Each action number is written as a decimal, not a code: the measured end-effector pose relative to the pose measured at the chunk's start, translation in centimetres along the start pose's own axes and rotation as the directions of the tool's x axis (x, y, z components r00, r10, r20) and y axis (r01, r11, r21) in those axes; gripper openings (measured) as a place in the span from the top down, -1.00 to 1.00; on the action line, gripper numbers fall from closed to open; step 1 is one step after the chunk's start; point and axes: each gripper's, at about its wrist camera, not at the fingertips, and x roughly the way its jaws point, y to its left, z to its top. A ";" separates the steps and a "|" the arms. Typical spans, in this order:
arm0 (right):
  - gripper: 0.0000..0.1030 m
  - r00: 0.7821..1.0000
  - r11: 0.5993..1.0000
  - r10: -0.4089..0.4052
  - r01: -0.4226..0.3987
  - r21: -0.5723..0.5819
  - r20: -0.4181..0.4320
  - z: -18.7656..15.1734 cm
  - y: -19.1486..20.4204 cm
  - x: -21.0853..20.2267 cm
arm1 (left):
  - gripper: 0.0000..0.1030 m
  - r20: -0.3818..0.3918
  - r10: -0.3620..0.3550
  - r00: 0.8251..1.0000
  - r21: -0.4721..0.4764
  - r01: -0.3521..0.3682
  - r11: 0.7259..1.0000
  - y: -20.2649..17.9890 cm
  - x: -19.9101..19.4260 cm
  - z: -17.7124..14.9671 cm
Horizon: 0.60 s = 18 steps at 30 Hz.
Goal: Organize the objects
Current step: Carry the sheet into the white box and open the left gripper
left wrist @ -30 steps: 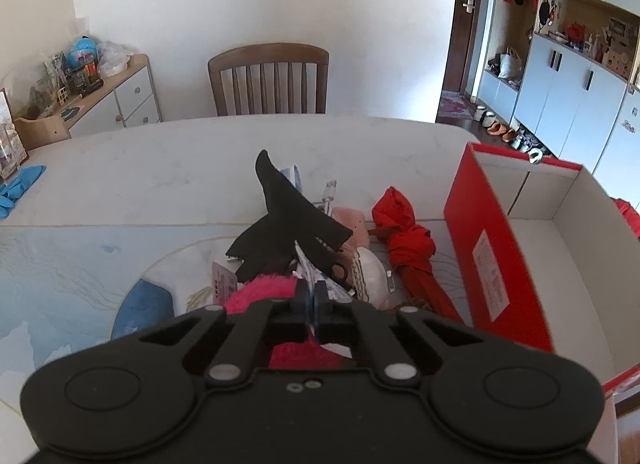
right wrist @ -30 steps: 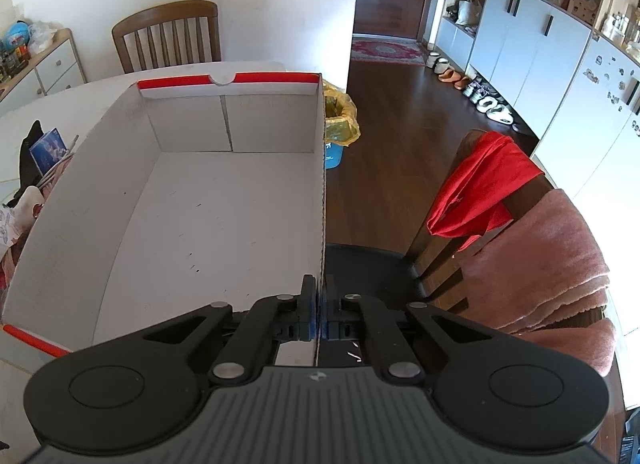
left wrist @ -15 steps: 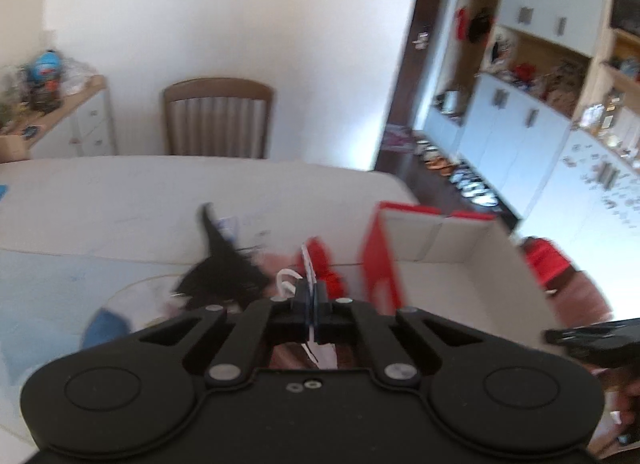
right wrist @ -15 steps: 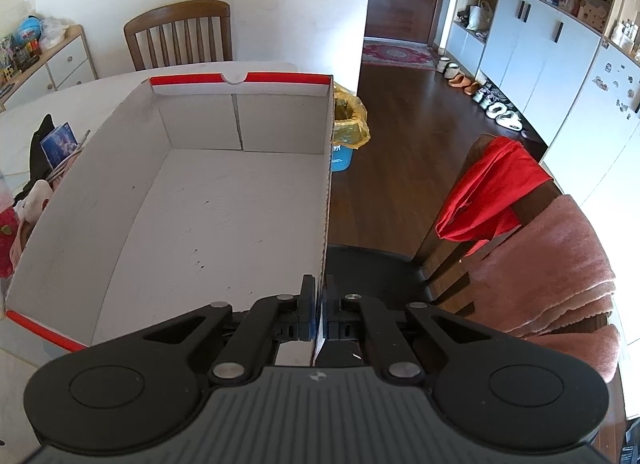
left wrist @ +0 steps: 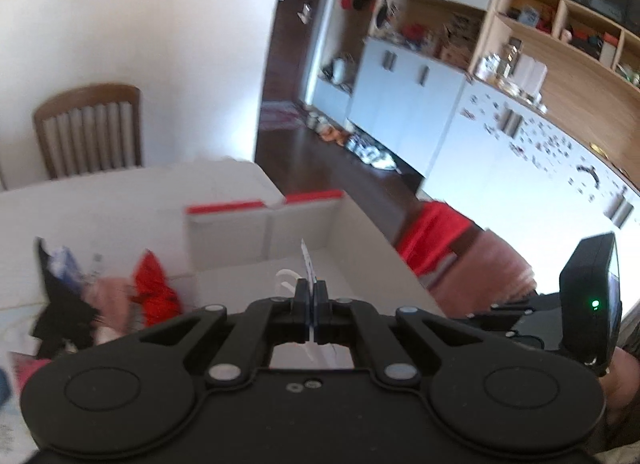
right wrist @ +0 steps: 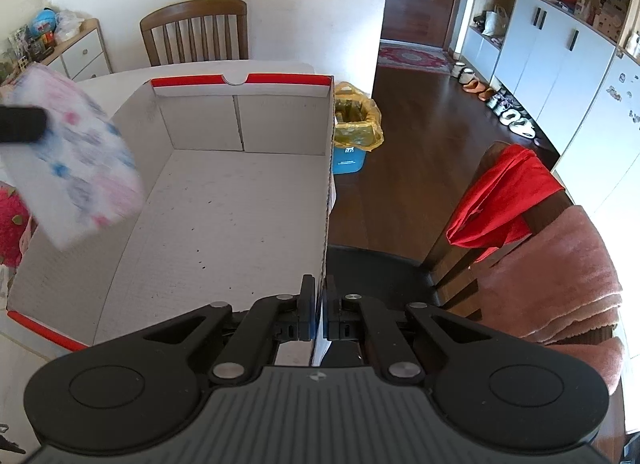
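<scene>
Left gripper (left wrist: 311,306) fingers clamped on thin printed pack (right wrist: 76,152), above box (right wrist: 248,136) left wall. Right gripper (right wrist: 319,314) fingers pinch box right wall. Release low, flat, inside box.

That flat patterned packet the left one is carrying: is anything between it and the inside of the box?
Nothing visible. The patterned packet, pinched in the left hand-held gripper, hangs over the box's left wall. The box floor is bare, and the right hand-held gripper only clamps the right wall.
</scene>
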 end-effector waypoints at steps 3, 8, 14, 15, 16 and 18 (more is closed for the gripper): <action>0.95 1.000 1.000 0.005 -0.005 -0.011 -0.001 0.0 0.0 0.0 | 1.00 -0.048 -0.030 0.998 0.011 0.030 0.999 -0.9 2.2 -0.5; 0.95 1.000 0.999 0.012 -0.012 -0.034 -0.002 0.2 0.0 0.1 | 1.00 -0.127 -0.072 0.989 0.005 0.073 0.997 -1.5 5.6 -1.3; 0.95 1.000 0.998 0.023 -0.023 -0.053 -0.001 0.4 0.0 0.3 | 1.00 -0.194 -0.086 0.977 0.031 0.094 0.995 -2.4 9.1 -2.1; 0.95 1.000 0.998 0.026 -0.026 -0.055 -0.001 0.4 0.0 0.3 | 1.00 -0.207 -0.081 0.975 0.035 0.090 0.995 -2.5 9.5 -2.2; 0.95 1.000 0.998 0.027 -0.027 -0.057 -0.001 0.5 0.0 0.3 | 1.00 -0.226 -0.076 0.971 0.038 0.087 0.995 -2.5 10.0 -2.4; 0.95 1.000 0.998 0.030 -0.030 -0.061 -0.001 0.5 0.1 0.3 | 1.00 -0.251 -0.068 0.966 0.039 0.080 0.996 -2.4 10.8 -2.6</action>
